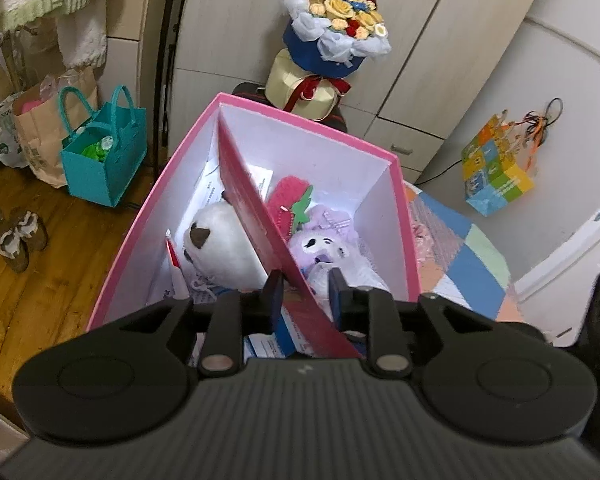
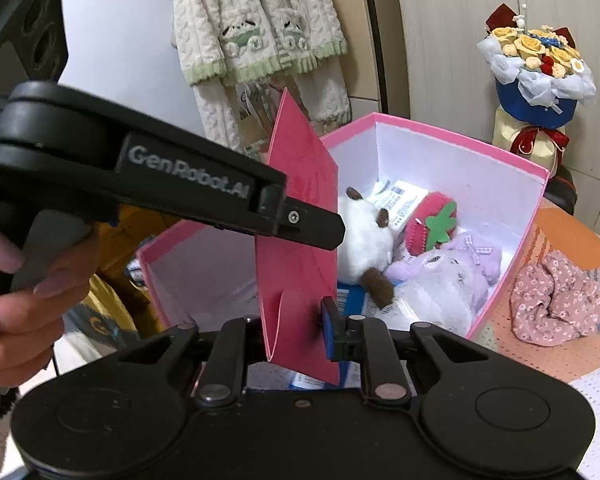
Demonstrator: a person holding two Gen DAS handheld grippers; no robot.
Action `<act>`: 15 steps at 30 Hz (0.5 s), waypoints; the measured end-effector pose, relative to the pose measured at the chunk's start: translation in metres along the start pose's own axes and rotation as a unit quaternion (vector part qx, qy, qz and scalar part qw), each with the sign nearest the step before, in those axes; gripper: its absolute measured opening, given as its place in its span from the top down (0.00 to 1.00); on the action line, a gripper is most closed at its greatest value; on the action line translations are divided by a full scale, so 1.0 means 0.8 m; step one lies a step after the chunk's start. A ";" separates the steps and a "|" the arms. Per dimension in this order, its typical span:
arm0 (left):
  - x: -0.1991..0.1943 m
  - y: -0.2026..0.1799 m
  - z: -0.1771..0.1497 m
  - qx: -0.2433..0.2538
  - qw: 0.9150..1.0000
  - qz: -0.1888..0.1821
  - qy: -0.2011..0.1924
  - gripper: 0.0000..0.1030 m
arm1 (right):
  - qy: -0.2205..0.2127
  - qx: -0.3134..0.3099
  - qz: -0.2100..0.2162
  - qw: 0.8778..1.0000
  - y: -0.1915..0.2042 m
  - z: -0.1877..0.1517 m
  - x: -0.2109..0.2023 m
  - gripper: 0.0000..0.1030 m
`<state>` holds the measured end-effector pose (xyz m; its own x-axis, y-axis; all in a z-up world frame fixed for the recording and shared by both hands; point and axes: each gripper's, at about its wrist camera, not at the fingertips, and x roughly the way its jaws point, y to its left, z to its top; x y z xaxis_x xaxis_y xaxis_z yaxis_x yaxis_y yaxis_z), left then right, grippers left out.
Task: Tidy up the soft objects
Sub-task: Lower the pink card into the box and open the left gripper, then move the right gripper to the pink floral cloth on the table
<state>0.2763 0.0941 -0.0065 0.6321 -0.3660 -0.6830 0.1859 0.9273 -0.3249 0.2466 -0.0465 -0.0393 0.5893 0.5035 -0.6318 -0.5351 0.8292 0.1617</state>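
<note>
1. Ahead of your grippers, the pink box (image 2: 504, 236) sits on a patchwork-patterned cover (image 2: 572, 364) of orange, blue, green and white squares.
2. To the right of your right-hand tool, a crumpled pink floral cloth (image 2: 556, 300) lies on that cover, just beside the box wall.
3. Left of your left tool, a wooden floor (image 1: 44, 292) carries a teal bag (image 1: 104, 160), a paper bag (image 1: 40, 136) and shoes (image 1: 18, 236).
</note>
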 end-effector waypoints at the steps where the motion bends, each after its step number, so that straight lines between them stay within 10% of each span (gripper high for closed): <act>1: 0.001 -0.005 -0.001 0.008 1.000 0.008 -0.001 0.73 | 0.000 -0.003 -0.007 1.000 0.000 0.001 0.000 0.75; 7: -0.021 -0.029 -0.010 0.064 0.997 0.033 -0.034 0.50 | -0.023 -0.038 -0.022 0.999 0.008 -0.011 -0.029 0.43; 15: -0.087 -0.066 -0.022 0.133 0.987 0.042 -0.085 0.40 | -0.045 -0.040 -0.022 0.998 0.007 -0.012 -0.081 0.39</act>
<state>0.2093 0.0689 0.0464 0.7662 -0.2886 -0.5741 0.3035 0.9501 -0.0726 0.1999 -0.0768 -0.0045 0.6633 0.4890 -0.5665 -0.5518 0.8309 0.0711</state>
